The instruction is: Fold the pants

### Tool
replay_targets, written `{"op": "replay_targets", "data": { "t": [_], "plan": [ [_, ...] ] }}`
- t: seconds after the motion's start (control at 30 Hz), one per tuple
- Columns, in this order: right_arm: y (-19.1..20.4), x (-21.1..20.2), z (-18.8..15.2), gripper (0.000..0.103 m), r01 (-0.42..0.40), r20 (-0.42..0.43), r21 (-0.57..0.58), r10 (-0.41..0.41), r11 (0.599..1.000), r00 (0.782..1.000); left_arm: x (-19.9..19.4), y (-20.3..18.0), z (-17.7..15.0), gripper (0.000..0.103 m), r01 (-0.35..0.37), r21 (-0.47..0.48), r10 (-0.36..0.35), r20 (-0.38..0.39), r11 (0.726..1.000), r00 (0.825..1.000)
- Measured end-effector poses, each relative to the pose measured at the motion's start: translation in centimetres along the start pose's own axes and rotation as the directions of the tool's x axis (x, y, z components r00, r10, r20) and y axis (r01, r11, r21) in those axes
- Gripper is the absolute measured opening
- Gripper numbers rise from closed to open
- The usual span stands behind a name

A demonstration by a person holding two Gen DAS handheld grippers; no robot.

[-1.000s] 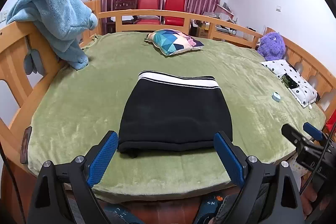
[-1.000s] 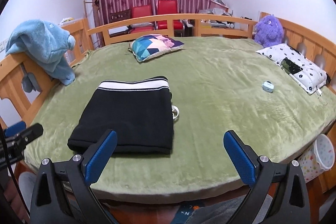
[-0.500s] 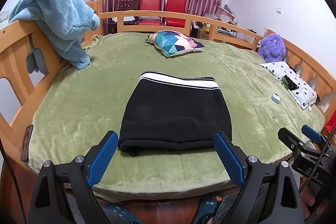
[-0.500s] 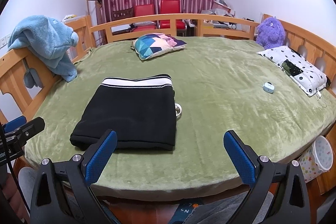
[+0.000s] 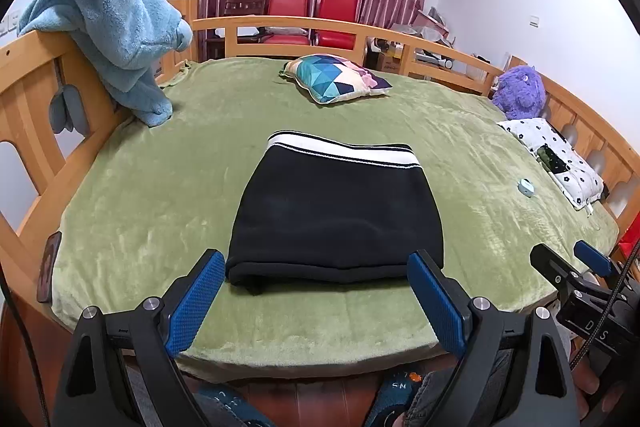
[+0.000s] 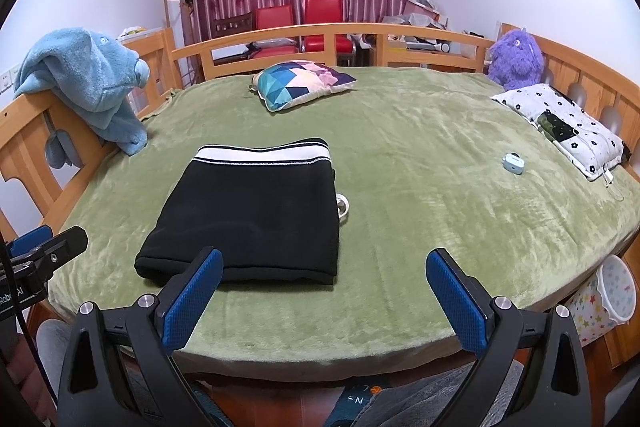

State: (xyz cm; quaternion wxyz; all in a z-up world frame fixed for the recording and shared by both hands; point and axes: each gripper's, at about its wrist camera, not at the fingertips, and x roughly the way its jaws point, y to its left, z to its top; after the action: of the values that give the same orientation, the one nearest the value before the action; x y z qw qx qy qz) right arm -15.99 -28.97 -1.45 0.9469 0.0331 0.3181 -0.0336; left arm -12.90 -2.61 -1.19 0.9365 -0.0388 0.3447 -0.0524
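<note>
Black pants (image 5: pixel 336 211), folded into a compact rectangle, lie flat on the near half of a green blanket (image 5: pixel 160 195) covering a wood-railed bed, their white-striped waistband (image 5: pixel 344 151) at the far end, the thick folded edge at the near end, and the sides running near to far. The left gripper (image 5: pixel 316 291) hangs off the bed's near edge, level and facing the bundle, blue pads spread wide with nothing between them. The right gripper (image 6: pixel 324 287) sits likewise just to the right, also spread and empty.
</note>
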Motion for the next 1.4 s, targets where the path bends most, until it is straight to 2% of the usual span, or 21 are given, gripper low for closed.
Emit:
{"op": "replay_targets", "data": {
  "t": [1.4],
  "plan": [
    [0.57,-0.53,0.19,0.1,0.004,0.004,0.016,-0.004,1.0,1.0,0.06,0.06,0.04,0.093,0.002,-0.004,-0.002,0.002,1.0,1.0]
  ]
}}
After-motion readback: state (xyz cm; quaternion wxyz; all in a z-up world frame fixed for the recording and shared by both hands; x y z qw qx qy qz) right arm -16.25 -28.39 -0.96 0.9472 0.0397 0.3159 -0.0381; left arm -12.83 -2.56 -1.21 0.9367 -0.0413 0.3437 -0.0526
